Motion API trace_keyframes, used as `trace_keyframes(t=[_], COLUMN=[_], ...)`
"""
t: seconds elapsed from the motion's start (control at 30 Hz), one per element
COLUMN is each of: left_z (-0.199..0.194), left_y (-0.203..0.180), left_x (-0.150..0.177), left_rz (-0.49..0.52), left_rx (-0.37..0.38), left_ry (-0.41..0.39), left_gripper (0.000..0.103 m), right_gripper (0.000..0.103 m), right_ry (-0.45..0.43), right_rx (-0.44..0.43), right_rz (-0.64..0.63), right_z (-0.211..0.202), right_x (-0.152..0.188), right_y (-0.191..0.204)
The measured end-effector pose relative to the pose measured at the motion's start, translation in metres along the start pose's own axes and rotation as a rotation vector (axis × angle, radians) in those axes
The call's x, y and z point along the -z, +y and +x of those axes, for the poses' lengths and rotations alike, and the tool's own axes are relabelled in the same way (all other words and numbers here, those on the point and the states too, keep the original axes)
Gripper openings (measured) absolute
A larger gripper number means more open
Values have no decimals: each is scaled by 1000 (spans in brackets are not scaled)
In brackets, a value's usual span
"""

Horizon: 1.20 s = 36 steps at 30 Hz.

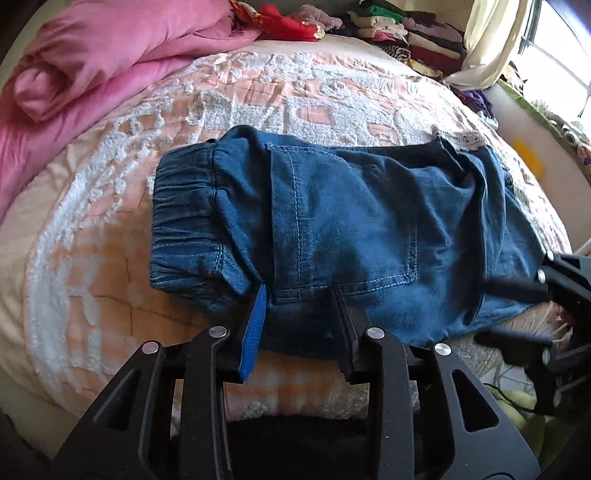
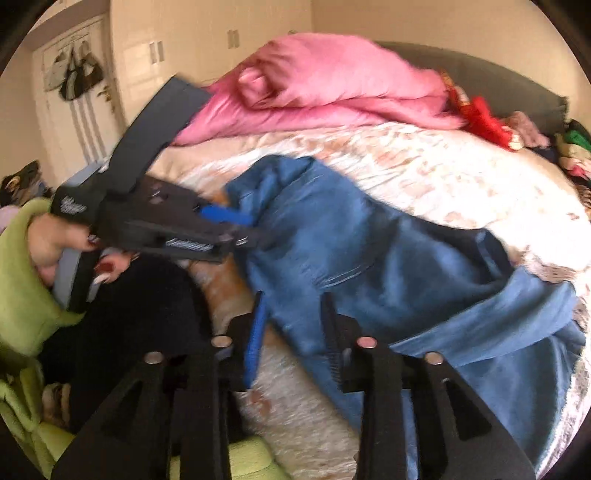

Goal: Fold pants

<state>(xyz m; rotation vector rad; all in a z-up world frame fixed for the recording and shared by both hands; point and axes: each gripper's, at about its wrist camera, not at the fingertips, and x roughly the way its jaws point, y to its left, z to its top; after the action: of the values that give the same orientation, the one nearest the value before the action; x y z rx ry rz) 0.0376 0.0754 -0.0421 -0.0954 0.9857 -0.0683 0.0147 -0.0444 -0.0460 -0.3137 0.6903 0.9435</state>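
Blue denim pants lie folded across the patterned bedspread, elastic waistband to the left. My left gripper is at their near edge, with a thick fold of denim filling the gap between its fingers. The right wrist view shows that left gripper biting into the bunched waist end of the pants. My right gripper stands open at the near edge of the cloth, with some denim lying loose between its fingers. In the left wrist view the right gripper sits at the pants' right end.
A pink duvet is heaped at the far left of the bed. Stacks of folded clothes line the far side by a window. A person's hand in a green sleeve holds the left gripper. A door with hanging bags is behind.
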Motion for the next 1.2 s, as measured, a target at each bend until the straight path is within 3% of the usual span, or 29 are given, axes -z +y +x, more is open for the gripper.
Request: trace_keyframes(t=[0.27,0.4,0.5,0.7,0.87,0.97,1.03,1.2], left_z=[1,-16,-31,-59,-57,-43,-29,9], left_y=[4,-1,0,-11,-41,-67,-85,-124], left_x=[4,5,5,-5,-16,-23,-26,-34], left_rz=[-24,-9,-35,-37,8,43,60,116], left_rx=[22,-26,-43,-40,29,124,194,239], left_ry=[-1,-71,-113,-188,-190,-147,-110,-31], left_gripper=[26,26,26,40,45,45,45,45], right_gripper=[36,40,48,63,66,67,67,67], right_ry=[179,152,86,-22,-24,-11,0,59], right_rx=[13,-2,-7,123,218,255,290,345], right_rz=[108,112,126,211,368,421,429,440], right_z=[45,36,15,-35,-59,-60,-55,-23], right_x=[20,17,12,2,1,-5,-12,-34], right_y=[-18,-17,-23,-74,-147,-184,-200,-235])
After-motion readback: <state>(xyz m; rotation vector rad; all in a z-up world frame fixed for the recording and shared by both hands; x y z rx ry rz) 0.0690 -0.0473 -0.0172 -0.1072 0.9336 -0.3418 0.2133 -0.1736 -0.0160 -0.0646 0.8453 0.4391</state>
